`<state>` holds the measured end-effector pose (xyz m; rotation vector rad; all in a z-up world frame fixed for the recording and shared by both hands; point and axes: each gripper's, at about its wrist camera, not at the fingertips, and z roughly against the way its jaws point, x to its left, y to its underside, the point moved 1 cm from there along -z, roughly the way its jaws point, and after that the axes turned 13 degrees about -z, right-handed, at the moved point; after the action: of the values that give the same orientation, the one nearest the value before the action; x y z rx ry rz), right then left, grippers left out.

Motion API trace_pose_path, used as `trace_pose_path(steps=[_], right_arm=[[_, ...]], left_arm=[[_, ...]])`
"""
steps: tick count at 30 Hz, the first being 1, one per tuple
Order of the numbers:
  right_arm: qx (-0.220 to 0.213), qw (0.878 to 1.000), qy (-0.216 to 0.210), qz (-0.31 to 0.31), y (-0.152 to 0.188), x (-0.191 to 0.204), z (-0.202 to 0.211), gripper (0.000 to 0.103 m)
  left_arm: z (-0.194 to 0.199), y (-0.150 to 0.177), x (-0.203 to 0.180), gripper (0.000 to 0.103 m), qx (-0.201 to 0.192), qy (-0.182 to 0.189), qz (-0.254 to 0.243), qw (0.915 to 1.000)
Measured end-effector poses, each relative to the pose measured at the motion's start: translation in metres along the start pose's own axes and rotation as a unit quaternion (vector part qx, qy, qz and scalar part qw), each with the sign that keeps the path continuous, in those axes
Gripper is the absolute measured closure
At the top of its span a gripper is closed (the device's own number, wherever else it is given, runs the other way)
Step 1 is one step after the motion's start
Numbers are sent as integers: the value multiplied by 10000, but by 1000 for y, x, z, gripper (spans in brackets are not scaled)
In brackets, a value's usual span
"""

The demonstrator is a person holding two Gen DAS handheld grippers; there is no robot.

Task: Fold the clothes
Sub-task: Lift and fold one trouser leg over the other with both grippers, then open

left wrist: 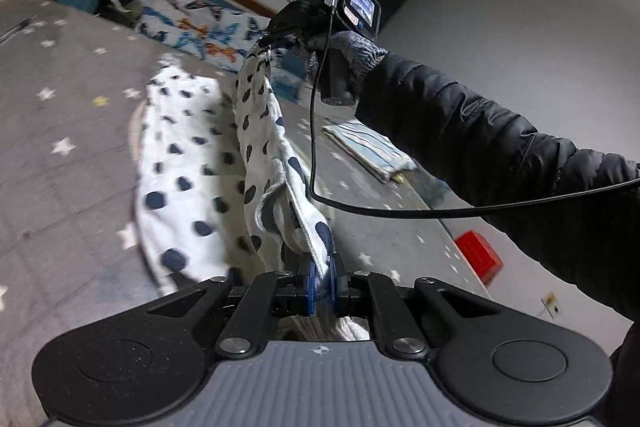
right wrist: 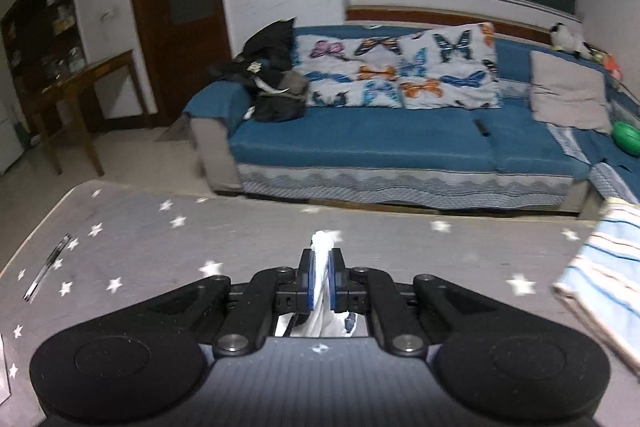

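Over the starred grey table, our left gripper and right gripper each clench the spotted garment, stretching its edge at frame centre for folding.

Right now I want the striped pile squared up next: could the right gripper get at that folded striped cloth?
Probably not yet. The right gripper is shut on the polka-dot garment. The folded striped cloth lies uncovered on the star-print cover beside it, so it seems reachable after letting go.

Dim ceiling-lamp light, motion blur, fisheye warp
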<state>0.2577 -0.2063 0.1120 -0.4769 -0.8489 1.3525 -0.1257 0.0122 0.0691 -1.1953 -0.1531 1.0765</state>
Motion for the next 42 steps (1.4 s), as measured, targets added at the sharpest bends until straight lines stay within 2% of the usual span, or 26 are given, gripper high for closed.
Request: trace_pose_path(steps=[9, 16, 20, 32, 35, 40, 42], right_arm=[[344, 9985, -235, 350, 31, 73, -52, 97], [576, 9959, -581, 387, 50, 96, -62, 96], [659, 9937, -795, 437, 55, 100, -57, 90], [643, 9897, -953, 856, 41, 75, 3, 86], [672, 9881, -941, 1015, 47, 58, 21, 82], [844, 9855, -899, 1167, 68, 20, 52, 80], [934, 9847, -877, 1185, 80, 2, 62, 79]], left_arm=[[20, 21, 23, 95, -5, -268, 552, 9981], [28, 26, 25, 95, 10, -390, 664, 9970], [25, 27, 25, 95, 56, -447, 704, 9965], [22, 32, 23, 90, 209, -585, 520, 9967], [24, 31, 24, 88, 189, -652, 443, 9967], [35, 22, 23, 82, 109, -808, 254, 9963], [40, 14, 22, 75, 21, -901, 114, 9959]])
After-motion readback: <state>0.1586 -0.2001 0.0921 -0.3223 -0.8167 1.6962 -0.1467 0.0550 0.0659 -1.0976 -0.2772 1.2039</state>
